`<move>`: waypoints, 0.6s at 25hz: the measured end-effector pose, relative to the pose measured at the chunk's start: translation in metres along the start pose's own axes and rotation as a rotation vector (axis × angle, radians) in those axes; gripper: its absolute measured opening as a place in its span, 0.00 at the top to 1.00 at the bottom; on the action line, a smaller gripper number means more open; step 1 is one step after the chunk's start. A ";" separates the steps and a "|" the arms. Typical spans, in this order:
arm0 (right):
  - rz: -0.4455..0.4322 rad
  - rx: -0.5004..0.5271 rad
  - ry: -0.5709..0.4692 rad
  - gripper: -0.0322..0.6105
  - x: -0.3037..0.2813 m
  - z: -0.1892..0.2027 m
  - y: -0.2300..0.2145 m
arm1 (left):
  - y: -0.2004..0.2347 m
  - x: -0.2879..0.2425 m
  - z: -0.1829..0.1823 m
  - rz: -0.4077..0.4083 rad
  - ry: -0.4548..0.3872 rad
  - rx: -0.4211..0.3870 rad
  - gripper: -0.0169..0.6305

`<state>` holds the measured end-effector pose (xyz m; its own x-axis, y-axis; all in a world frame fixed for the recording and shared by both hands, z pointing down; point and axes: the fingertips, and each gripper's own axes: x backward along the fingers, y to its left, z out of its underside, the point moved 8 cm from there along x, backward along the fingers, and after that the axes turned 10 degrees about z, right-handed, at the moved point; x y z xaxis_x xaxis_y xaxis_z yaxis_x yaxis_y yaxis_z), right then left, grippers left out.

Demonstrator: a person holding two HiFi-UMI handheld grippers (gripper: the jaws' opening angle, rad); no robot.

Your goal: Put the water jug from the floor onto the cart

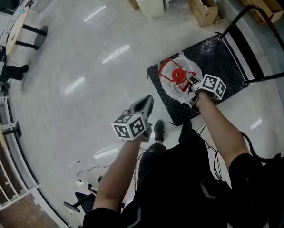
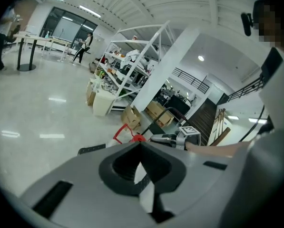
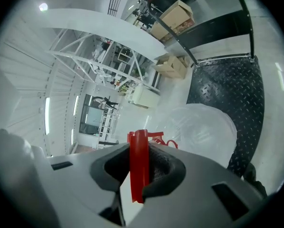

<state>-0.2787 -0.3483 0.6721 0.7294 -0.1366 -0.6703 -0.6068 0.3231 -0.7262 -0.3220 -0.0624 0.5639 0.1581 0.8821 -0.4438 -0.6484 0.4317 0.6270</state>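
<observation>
The clear water jug (image 1: 180, 84), with a red cap and a red carrying handle, sits on the black checker-plate cart (image 1: 222, 56). My right gripper (image 1: 195, 87) is at the jug's near side, shut on the red handle (image 3: 138, 167), which stands upright between the pads. Beyond it the right gripper view shows the jug's body (image 3: 201, 129) resting on the cart deck (image 3: 227, 84). My left gripper (image 1: 146, 103) hangs over bare floor to the left of the cart, shut with nothing in it (image 2: 141, 148). From there I see the jug (image 2: 126, 136) and the right gripper (image 2: 165, 138) ahead.
The cart's push bar (image 1: 268, 25) rises at its far right end. Cardboard boxes (image 1: 203, 6) and a white cabinet (image 1: 149, 0) stand beyond the cart. A table on a black pedestal foot (image 1: 34, 31) is at the far left. Cables lie by the person's feet (image 1: 158, 129).
</observation>
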 end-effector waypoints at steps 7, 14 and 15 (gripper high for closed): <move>-0.030 -0.039 -0.017 0.85 -0.004 -0.007 -0.020 | 0.001 -0.010 0.013 -0.003 0.026 -0.006 0.99; 0.051 -0.090 -0.083 0.85 0.024 -0.021 -0.061 | -0.009 -0.023 0.014 0.012 0.051 -0.023 0.99; 0.064 -0.095 -0.093 0.85 0.027 -0.023 -0.066 | -0.010 -0.023 0.012 0.015 0.051 -0.026 0.99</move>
<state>-0.2267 -0.3948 0.6984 0.7114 -0.0298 -0.7021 -0.6772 0.2378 -0.6963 -0.3100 -0.0846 0.5754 0.1103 0.8772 -0.4673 -0.6696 0.4130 0.6173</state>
